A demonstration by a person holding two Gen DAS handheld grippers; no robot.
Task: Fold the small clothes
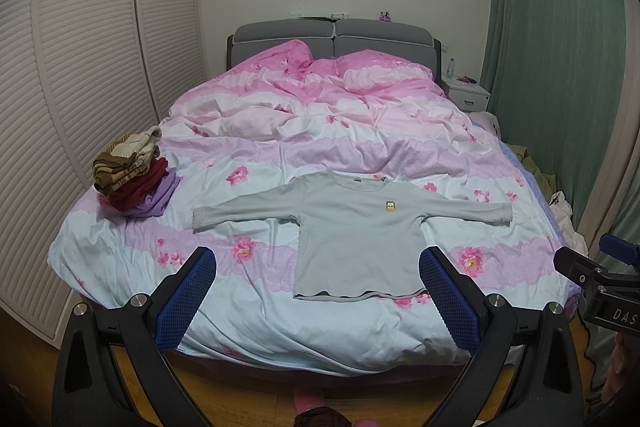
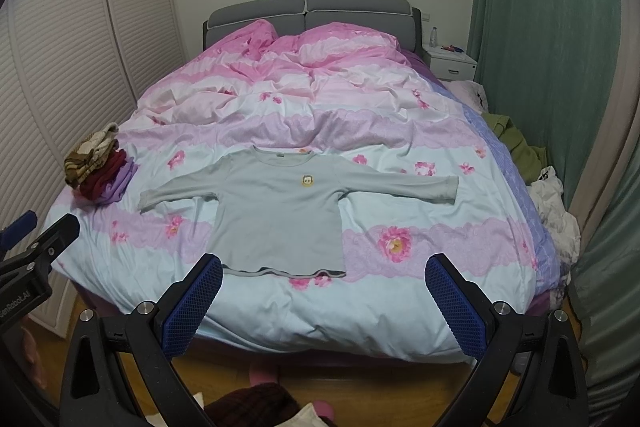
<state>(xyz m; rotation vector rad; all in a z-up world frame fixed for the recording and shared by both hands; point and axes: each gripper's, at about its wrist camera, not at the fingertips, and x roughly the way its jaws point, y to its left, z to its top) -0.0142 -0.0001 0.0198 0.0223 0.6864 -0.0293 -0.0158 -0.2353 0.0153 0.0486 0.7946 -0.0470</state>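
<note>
Both grippers hang off the foot of the bed with nothing in them: the left gripper (image 1: 318,277) has its blue-padded fingers spread wide at the bottom of its own view, and the right gripper (image 2: 324,285) is just as wide apart in its view, each also showing as a dark shape at the edge of the other's picture. Laid out flat on the floral duvet (image 1: 248,311), in the middle of both frames, is a small pale grey long-sleeved top (image 1: 352,239), face up, with a little round yellow badge (image 1: 390,206) on the chest, the neckline toward the headboard and the wavy hem (image 1: 360,294) toward the bottom of the frame. Its two sleeves (image 2: 400,185) stretch straight out to either side. At the middle left of each frame a stack of folded clothes (image 1: 130,177) sits near the bed's edge, brown-striped on top, dark red and lilac below. I would judge the top to be light, limp knit cloth with no stiffness at all; it should drape and sag wherever it is lifted, and it may drag across the soft duvet and wrinkle rather than slide cleanly. A pinch on a single layer at a sleeve cuff, or at a shoulder and the matching hem corner, looks the sensible hold, since those edges lie clear. Pressing deep risks catching the duvet along with the cloth.
</note>
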